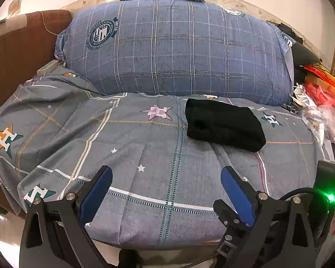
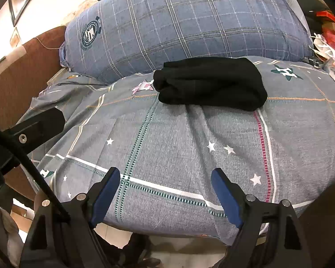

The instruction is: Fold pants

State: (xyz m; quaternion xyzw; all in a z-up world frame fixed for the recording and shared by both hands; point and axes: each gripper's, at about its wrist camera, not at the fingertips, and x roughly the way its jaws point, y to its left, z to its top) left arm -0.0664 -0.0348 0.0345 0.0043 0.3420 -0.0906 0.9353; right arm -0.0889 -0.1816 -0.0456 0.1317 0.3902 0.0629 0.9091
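The black pants point(image 1: 224, 124) lie folded into a compact bundle on the grey patterned bedsheet point(image 1: 145, 147), toward the far right of the bed. They also show in the right wrist view point(image 2: 210, 84), centred and farther ahead. My left gripper point(image 1: 166, 173) is open and empty, held over the bed's near edge, well short of the pants. My right gripper point(image 2: 165, 175) is open and empty, also near the front edge, apart from the pants.
A large blue plaid quilt bundle point(image 1: 178, 49) lies behind the pants against the wall. A brown headboard point(image 1: 22, 51) stands at the left. Plastic bags and red clutter point(image 1: 319, 102) lie at the right edge. The other gripper's body point(image 2: 33, 127) shows at the left.
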